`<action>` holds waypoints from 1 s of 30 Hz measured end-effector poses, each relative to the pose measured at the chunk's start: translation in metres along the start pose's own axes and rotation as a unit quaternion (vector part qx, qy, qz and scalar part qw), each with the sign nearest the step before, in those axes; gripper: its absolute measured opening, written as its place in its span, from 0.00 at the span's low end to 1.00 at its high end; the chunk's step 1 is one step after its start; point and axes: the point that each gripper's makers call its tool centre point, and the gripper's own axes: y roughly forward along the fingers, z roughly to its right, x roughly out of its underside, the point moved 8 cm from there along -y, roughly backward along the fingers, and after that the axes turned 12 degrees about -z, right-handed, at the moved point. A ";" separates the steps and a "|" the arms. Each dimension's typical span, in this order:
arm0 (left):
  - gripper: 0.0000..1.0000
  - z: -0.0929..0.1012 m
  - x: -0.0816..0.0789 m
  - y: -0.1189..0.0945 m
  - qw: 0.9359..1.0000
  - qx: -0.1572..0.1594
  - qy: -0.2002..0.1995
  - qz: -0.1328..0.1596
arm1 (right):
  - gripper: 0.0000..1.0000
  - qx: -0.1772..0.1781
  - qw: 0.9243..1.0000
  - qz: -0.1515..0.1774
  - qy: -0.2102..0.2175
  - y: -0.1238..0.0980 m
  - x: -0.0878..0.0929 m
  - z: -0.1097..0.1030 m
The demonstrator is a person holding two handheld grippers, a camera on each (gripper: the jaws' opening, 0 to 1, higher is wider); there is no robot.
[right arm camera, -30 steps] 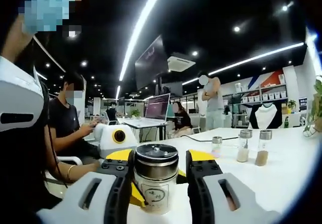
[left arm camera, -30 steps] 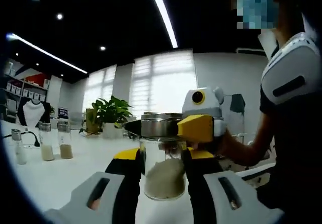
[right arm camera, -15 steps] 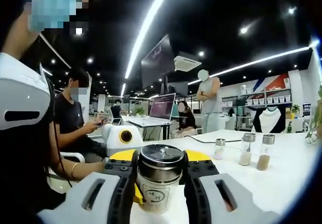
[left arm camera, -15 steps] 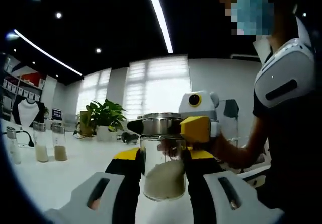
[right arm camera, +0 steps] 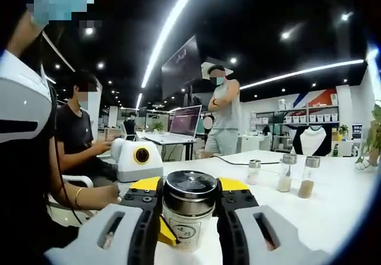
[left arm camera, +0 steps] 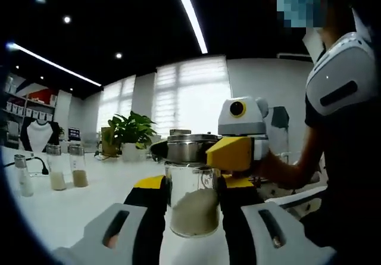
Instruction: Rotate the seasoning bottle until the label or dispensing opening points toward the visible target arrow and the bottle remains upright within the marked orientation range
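A clear glass seasoning bottle with a brushed-metal cap was held upright just above the white surface, between the black and yellow jaws of the left gripper, which were closed against its glass sides. In the left gripper view the bottle was seen to be roughly half filled with pale granules; its base was cut off by the jaws and could not be made out. The right gripper, yellow and white, was seen there reaching in from the right at the level of the metal cap, part of which it hid.

In the right gripper view the same bottle was seen from the opposite side, with a white label bearing a small round mark faced toward the camera. The jaws of the right gripper were clamped on the bottle at cap level. The yellow tips of the left gripper showed beside the bottle, mostly hidden behind the right gripper's own jaws.

Three small glass shakers with metal tops stood well apart on the surface; their contents were too small to identify. A potted green plant was seen beyond the surface. No arrow mark could be made out on the surface.
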 end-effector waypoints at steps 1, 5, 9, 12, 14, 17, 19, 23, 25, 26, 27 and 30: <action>0.36 0.000 0.000 0.000 1.000 -0.005 0.002 -0.002 | 0.32 0.004 1.000 0.000 0.000 0.000 0.000 0.001; 0.36 -0.002 -0.002 0.002 0.999 -0.037 0.013 -0.015 | 0.32 0.030 1.000 -0.001 0.002 0.002 0.001 0.005; 0.36 -0.002 -0.003 0.003 0.997 -0.064 0.020 -0.026 | 0.32 0.057 0.998 -0.001 0.002 0.004 0.001 0.009; 0.36 -0.004 -0.003 0.004 0.994 -0.097 0.024 -0.035 | 0.32 0.071 0.997 -0.001 0.009 0.005 0.002 0.011; 0.36 -0.005 -0.003 0.005 0.993 -0.112 0.025 -0.040 | 0.32 0.079 0.997 0.001 0.017 0.007 0.003 0.013; 0.37 -0.007 0.001 0.006 0.987 -0.138 0.042 -0.067 | 0.32 0.103 0.995 -0.006 0.013 0.010 0.007 0.014; 0.37 -0.007 0.002 0.008 0.985 -0.149 0.048 -0.075 | 0.32 0.114 0.993 -0.008 0.007 0.012 0.008 0.014; 0.37 -0.007 0.001 0.009 0.980 -0.174 0.055 -0.078 | 0.32 0.127 0.992 -0.005 0.002 0.014 0.006 0.015; 0.37 -0.008 0.001 0.009 0.978 -0.185 0.055 -0.078 | 0.32 0.135 0.991 -0.002 0.001 0.014 0.005 0.015; 0.37 -0.008 0.001 0.010 0.977 -0.191 0.055 -0.078 | 0.32 0.138 0.990 0.000 0.002 0.014 0.005 0.015; 0.37 -0.008 0.001 0.010 0.975 -0.199 0.053 -0.078 | 0.32 0.140 0.990 0.001 0.003 0.014 0.005 0.016; 0.37 -0.006 0.004 0.012 0.972 -0.213 0.053 -0.080 | 0.32 0.142 0.990 0.008 0.010 0.015 0.003 0.016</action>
